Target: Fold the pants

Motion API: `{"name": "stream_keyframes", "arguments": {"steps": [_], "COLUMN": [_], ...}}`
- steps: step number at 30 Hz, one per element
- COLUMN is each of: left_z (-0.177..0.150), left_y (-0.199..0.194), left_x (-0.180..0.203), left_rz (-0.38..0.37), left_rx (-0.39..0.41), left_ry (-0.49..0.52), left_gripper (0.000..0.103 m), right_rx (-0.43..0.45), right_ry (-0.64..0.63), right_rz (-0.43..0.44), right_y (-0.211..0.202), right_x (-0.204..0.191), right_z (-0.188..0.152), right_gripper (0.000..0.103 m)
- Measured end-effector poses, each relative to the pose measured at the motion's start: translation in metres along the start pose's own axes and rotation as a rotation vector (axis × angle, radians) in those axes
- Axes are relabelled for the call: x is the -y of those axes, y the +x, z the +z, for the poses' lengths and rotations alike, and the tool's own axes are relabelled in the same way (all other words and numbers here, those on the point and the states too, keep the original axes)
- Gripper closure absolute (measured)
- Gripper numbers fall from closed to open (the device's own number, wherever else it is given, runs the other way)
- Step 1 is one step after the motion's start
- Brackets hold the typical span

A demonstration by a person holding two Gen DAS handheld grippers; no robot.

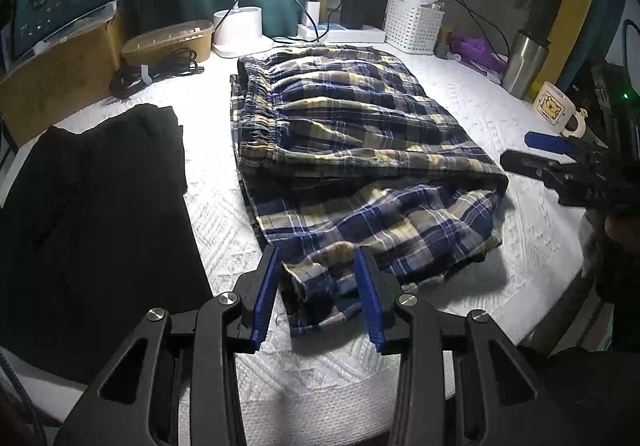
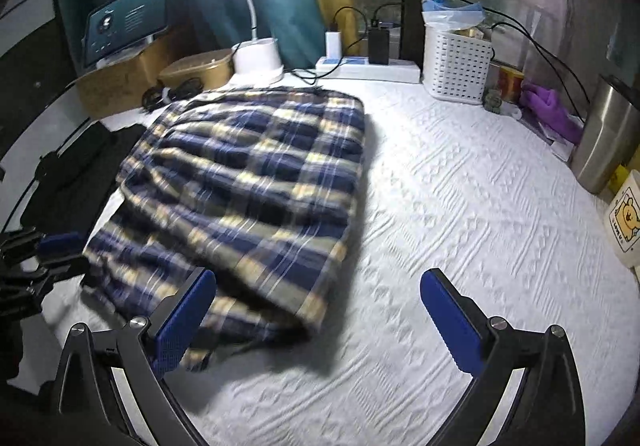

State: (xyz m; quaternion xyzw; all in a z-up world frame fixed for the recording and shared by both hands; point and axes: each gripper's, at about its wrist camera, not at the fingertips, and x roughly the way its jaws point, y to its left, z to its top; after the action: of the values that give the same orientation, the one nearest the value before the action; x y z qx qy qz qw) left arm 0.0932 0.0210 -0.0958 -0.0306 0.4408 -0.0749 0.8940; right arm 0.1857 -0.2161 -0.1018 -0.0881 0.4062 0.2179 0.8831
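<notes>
Blue, yellow and white plaid pants (image 1: 352, 150) lie folded over on a white textured cover (image 1: 500, 230); the elastic waistband is on the left side of the pile. My left gripper (image 1: 320, 258) is open, its blue pads on either side of the pants' near loose edge, without pinching it. My right gripper (image 2: 320, 286) is wide open and empty, just above the cover at the pants' (image 2: 248, 182) right near corner. It also shows at the right edge of the left wrist view (image 1: 532, 150).
A black garment (image 1: 92, 214) lies left of the pants. Along the back stand a cardboard box (image 1: 60, 78), a tan container (image 1: 168, 40), a lamp base (image 1: 240, 30), a power strip (image 2: 368, 68) and a white basket (image 2: 456, 66). A steel tumbler (image 1: 524, 62) and bear mug (image 1: 554, 112) stand right.
</notes>
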Motion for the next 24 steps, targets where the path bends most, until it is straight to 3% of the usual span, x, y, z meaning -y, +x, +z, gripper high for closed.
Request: {"name": "stream_keyframes", "arguments": {"steps": [13, 16, 19, 24], "left_z": [0.039, 0.053, 0.064, 0.081], "left_y": [0.015, 0.021, 0.028, 0.045], "left_x": [-0.028, -0.032, -0.028, -0.038], "left_rz": [0.072, 0.144, 0.242, 0.295], "left_rx": [0.023, 0.051, 0.089, 0.074], "left_ry": [-0.015, 0.016, 0.095, 0.101], "left_gripper": [0.065, 0.054, 0.054, 0.054], "right_rx": [-0.006, 0.012, 0.014, 0.037], "right_ry": [0.031, 0.024, 0.014, 0.017], "right_rz": [-0.011, -0.031, -0.06, -0.075], "right_y": [0.019, 0.021, 0.025, 0.03], "right_x": [0.022, 0.025, 0.028, 0.038], "right_z": [0.026, 0.033, 0.042, 0.055], "right_gripper": [0.0, 0.0, 0.0, 0.0]}}
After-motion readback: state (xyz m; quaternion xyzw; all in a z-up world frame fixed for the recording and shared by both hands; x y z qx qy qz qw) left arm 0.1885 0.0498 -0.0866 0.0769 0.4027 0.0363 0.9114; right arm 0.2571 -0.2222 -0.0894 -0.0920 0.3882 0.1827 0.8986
